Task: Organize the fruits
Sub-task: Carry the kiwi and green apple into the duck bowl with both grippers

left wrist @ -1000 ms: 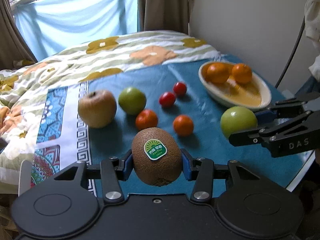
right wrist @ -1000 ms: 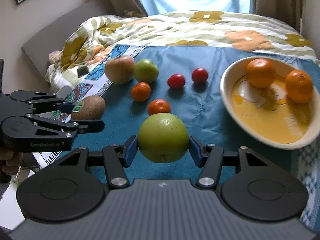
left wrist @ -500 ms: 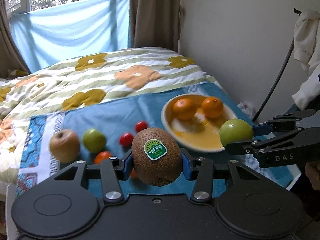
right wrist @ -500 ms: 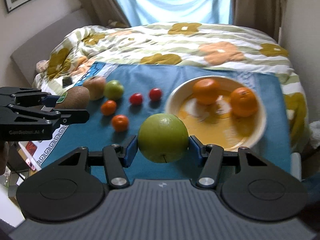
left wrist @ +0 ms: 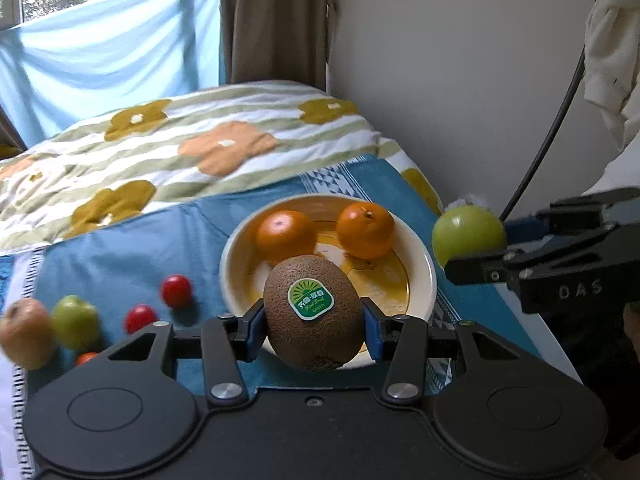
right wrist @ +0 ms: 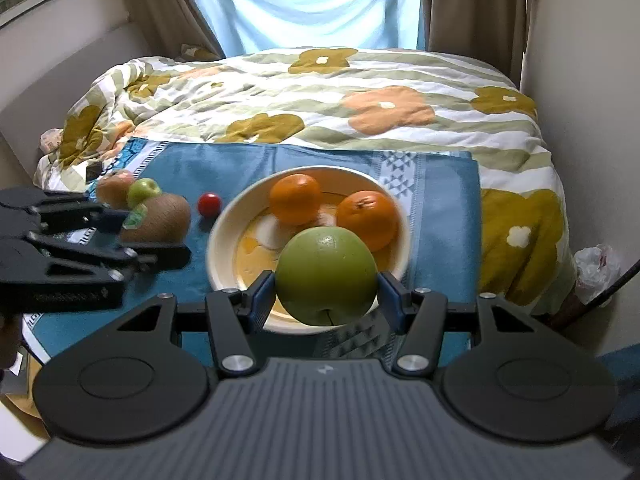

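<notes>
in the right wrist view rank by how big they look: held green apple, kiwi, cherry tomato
1. green apple, though it is nearest the camera
2. kiwi
3. cherry tomato

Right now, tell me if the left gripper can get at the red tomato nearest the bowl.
Probably not yet: the left gripper is shut on the kiwi, so its jaws are full. The tomato itself lies uncovered on the cloth, beside the bowl.
</notes>
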Demonstrator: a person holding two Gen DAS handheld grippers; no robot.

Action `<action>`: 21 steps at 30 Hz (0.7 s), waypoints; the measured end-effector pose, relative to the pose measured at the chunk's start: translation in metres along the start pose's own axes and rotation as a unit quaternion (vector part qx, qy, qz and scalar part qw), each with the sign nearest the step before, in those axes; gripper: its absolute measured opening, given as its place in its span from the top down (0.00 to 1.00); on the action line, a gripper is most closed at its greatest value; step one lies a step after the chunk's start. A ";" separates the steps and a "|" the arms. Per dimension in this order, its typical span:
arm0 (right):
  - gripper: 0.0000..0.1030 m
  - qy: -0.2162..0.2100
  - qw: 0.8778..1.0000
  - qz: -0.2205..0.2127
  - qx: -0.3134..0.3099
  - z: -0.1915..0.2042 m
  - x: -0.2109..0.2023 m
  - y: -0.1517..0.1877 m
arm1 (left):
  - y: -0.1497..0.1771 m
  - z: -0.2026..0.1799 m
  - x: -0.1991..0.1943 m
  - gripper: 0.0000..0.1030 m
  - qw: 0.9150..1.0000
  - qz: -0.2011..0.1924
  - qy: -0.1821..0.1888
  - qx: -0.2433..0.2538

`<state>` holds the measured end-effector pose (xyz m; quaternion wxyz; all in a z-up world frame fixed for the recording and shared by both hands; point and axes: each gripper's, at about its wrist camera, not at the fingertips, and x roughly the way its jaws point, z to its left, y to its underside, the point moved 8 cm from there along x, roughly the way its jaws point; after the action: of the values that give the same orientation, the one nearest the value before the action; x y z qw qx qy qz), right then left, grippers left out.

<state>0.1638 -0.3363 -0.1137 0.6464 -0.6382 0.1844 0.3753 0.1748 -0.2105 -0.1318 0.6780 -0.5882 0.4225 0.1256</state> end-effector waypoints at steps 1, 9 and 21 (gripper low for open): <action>0.32 -0.001 1.000 0.001 0.001 -0.004 0.002 -0.001 | 0.000 -0.004 0.007 0.50 1.000 0.004 0.000 0.001; 0.32 -0.014 1.000 0.013 0.017 -0.033 0.027 -0.005 | -0.001 -0.021 0.059 0.50 0.999 0.036 -0.005 0.007; 0.32 -0.019 0.999 0.026 0.034 -0.054 0.045 -0.003 | 0.004 -0.033 0.089 0.47 0.997 0.065 -0.013 0.031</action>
<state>0.2081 -0.3765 -0.1497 0.6614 -0.6033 0.2011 0.3976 0.2126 -0.2683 -0.1973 0.6921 -0.5363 0.4546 0.1636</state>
